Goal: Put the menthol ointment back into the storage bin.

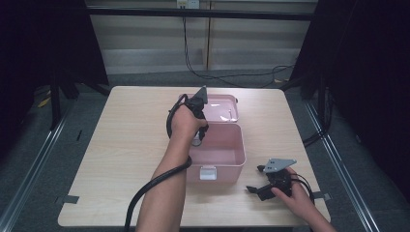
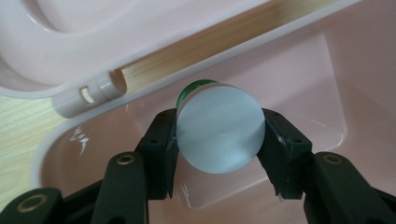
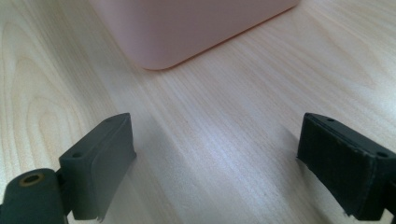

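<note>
Two grippers: one in each of the person's hands, both over a pale wooden table (image 1: 121, 145).
Left gripper (image 2: 219, 135): its jaws are closed on a small round container, one black pad pressed against each side of it, nothing else between them.
Held thing: a cylindrical jar (image 2: 219, 133) with a flat whitish end facing the camera and a green band showing at its far edge; what is inside I cannot tell.
Where it is: the jar hangs in the mouth of the pink box, near the back-left corner by the hinge; whether it touches the floor of the box I cannot tell.
Left hand in the high view: the left gripper (image 1: 199, 131) points down into the box at its rear left, forearm reaching across the table.
Pink box (image 1: 220, 159): an open plastic case, its bottom bare and glossy as far as I can see, white latch on the front wall.
Lid (image 1: 227, 104): folded back flat on the table behind the box, joined by a hinge (image 2: 91, 93).
Right gripper (image 1: 258, 188): jaws spread wide, nothing between them, low over bare wood.
Right gripper's place: just right of the box's front corner, apart from it.
</note>
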### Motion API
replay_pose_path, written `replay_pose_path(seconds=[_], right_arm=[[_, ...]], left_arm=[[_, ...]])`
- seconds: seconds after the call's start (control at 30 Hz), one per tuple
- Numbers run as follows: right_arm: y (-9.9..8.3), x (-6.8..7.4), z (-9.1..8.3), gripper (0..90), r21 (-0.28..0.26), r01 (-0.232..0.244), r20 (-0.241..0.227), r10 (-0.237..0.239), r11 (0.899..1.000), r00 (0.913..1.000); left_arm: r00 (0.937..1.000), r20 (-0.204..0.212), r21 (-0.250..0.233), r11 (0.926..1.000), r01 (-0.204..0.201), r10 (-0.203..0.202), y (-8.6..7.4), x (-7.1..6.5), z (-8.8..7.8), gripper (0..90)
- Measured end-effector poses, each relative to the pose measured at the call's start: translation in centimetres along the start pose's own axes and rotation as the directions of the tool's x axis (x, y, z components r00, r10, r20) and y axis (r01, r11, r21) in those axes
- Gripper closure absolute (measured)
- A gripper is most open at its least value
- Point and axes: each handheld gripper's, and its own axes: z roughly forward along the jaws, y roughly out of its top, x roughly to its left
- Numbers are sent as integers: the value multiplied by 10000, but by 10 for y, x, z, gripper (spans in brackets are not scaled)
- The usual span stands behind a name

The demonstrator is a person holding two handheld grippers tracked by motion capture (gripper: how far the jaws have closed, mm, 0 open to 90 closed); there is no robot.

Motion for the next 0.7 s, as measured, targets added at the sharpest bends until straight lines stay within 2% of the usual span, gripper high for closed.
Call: replay_pose_path(seconds=[0.03,0.27,0.33,0.57,0.7], right_arm=[[0,0,0,104,-1,-32,33,32,10000,10000],[0,0,0,104,-6,-30,-6,30,10000,10000],[0,0,0,104,-6,-30,-3,30,10000,10000],[0,0,0,104,-2,-32,34,32,10000,10000],[0,0,0,104,-14,-18,2,18,10000,10000]], left_arm=[[10000,-3,-48,9999,92,-92,0,0,2,500],[10000,-44,-3,10000,-31,31,-1,2,10,500],[9998,-51,-131,9997,184,-185,-3,0,13,500],[9997,-231,-252,9997,-58,52,-5,-3,20,500],[9995,-304,-255,9997,-11,3,-5,-5,25,500]])
